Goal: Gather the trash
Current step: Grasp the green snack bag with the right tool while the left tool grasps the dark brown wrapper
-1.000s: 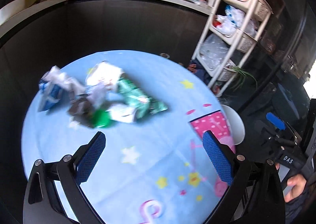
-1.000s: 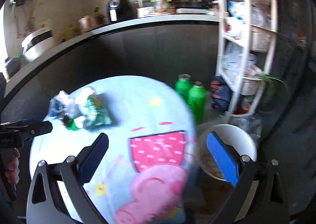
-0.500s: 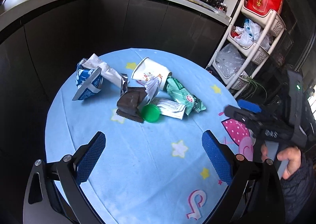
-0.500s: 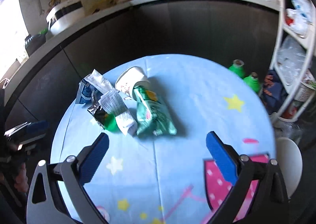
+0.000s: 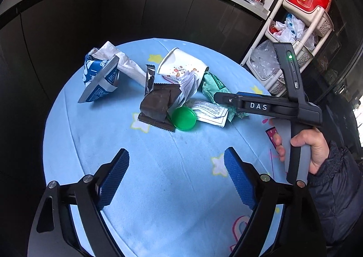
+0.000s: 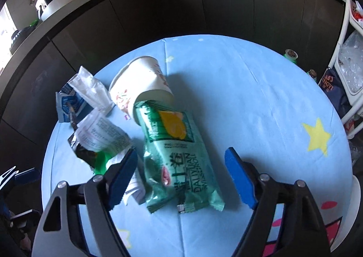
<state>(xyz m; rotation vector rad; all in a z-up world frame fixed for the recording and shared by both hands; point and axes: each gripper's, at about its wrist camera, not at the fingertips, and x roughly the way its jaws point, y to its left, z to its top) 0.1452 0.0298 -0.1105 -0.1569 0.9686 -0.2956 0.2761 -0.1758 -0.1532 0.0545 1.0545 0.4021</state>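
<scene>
Toward the far left edge of the worktop (image 5: 158, 189), trash lies heaped: cup (image 6: 140, 80) tipped over, green packet (image 6: 179, 161) leaning on it. Right gripper (image 6: 181, 175) straddles the packet, fingers spread and empty, seemingly to grab it; left gripper (image 5: 177, 177) hangs back, fingers spread.

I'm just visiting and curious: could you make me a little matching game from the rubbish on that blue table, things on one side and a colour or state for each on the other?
Things:
1. paper cup
2. round lid
3. snack packet
4. right tool

Descriptions:
A. open, poised over a green packet
B. lying on its side
C. plain green, flat on the cloth
D. green with a yellow patch and printed text

Pairs: 1-B, 2-C, 3-D, 4-A
</scene>
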